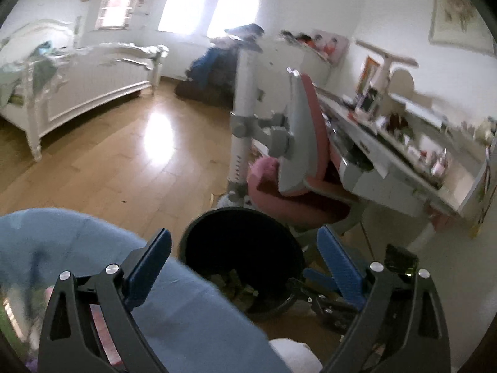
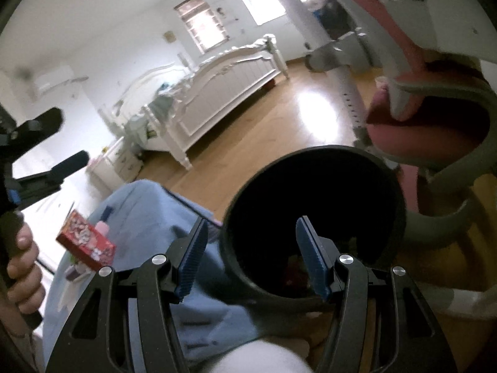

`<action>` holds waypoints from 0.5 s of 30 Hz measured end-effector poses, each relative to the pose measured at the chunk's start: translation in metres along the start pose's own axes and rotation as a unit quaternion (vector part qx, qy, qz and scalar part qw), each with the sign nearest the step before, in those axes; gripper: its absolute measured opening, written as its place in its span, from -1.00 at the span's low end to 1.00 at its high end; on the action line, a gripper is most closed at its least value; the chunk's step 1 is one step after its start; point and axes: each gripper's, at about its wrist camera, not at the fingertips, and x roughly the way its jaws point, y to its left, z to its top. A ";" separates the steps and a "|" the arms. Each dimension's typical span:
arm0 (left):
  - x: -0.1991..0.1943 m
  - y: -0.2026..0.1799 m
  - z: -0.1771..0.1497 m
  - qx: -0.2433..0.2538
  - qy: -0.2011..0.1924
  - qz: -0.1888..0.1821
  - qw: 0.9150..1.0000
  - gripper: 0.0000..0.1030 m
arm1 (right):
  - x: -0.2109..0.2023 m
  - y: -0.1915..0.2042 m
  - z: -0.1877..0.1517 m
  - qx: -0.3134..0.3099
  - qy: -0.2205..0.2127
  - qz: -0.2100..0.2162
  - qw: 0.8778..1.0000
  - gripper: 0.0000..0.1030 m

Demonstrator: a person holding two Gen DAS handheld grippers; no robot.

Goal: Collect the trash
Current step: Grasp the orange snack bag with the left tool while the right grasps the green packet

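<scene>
A round black trash bin (image 1: 192, 233) (image 2: 310, 150) stands on the wooden floor, with scraps of trash (image 1: 233, 283) (image 2: 295, 270) at its bottom. My left gripper (image 1: 243, 233) (image 2: 66, 140) hovers over the bin, jaws wide open with nothing between them; a hand (image 2: 18, 264) grips its handle. My right gripper (image 2: 252, 221) straddles the bin's near rim, one finger inside and one outside. Its pads stand well apart from the thin wall, so it is open. A red patterned box (image 2: 85, 245) lies on a blue cloth-covered surface (image 1: 186, 310) (image 2: 149, 211) to the left of the bin.
A pink and grey chair (image 1: 298, 143) (image 2: 435, 115) stands right behind the bin, beside a cluttered white desk (image 1: 403, 168). A white bed (image 1: 93, 74) (image 2: 223, 87) lies across the wooden floor (image 1: 124, 161). Something white and rounded (image 2: 264, 357) sits under the grippers.
</scene>
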 end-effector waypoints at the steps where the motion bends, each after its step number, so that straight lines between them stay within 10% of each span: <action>1: -0.014 0.009 -0.002 -0.011 -0.010 0.004 1.000 0.82 | 0.001 0.008 0.000 -0.007 0.002 0.004 1.000 0.15; 5: -0.063 0.055 -0.010 -0.047 -0.044 0.047 0.997 0.82 | 0.005 0.046 0.003 -0.039 0.010 0.023 0.999 0.15; 7: -0.086 0.084 -0.017 -0.067 -0.051 0.080 0.993 0.82 | 0.004 0.072 0.006 -0.060 0.007 0.037 0.997 0.46; 15: -0.150 0.220 -0.050 -0.138 -0.047 0.227 0.963 0.82 | 0.007 0.199 0.012 -0.165 0.019 0.116 0.979 0.46</action>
